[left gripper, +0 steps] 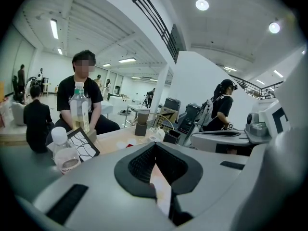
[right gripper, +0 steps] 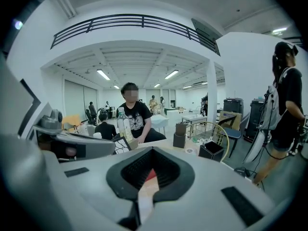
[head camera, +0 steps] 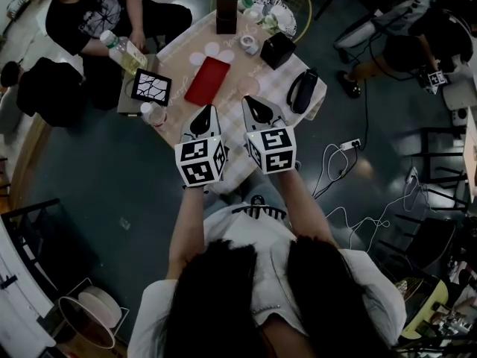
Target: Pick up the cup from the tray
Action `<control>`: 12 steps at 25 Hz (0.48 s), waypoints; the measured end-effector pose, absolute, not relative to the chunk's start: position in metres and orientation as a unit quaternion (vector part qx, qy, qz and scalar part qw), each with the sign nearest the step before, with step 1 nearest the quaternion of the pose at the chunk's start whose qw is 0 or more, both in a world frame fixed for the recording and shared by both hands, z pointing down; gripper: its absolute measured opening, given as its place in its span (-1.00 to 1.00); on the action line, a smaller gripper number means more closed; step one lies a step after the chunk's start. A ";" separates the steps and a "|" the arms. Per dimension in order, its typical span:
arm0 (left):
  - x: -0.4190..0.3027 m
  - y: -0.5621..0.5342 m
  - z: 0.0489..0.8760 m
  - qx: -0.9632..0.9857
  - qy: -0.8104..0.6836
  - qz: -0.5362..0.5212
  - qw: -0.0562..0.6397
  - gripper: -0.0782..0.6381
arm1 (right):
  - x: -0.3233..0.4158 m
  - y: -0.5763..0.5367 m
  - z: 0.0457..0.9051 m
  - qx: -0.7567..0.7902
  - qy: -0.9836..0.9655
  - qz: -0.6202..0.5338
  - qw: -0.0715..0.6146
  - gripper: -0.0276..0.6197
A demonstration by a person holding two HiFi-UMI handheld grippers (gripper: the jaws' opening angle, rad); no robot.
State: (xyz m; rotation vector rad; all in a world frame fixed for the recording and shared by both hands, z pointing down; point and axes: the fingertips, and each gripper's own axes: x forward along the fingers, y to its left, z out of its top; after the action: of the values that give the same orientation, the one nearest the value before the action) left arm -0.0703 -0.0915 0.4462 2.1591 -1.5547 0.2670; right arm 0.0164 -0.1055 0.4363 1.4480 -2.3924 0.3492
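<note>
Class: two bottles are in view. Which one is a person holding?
The tall bottle of yellowish liquid; the short white-capped bottle stands unheld at the table edge.

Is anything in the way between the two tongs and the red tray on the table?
Nothing visible. The left tongs and right tongs are both shut above the table's near edge, with only bare tablecloth between them and the red tray. No cup can be made out on it.
</note>
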 end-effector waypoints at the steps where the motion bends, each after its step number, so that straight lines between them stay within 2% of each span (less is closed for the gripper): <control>1: -0.070 -0.091 0.447 0.786 -0.565 0.098 0.232 -0.77 | 0.016 -0.105 0.437 0.507 -0.838 0.125 0.160 -0.90; 12: -0.076 -0.088 0.448 0.786 -0.562 0.091 0.240 -0.77 | 0.018 -0.098 0.445 0.509 -0.833 0.129 0.175 -0.90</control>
State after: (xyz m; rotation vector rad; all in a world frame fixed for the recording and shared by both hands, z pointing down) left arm -0.0764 -0.0881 0.4484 2.1517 -1.5384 0.2504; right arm 0.0175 -0.0983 0.4450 1.4432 -2.3589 0.3663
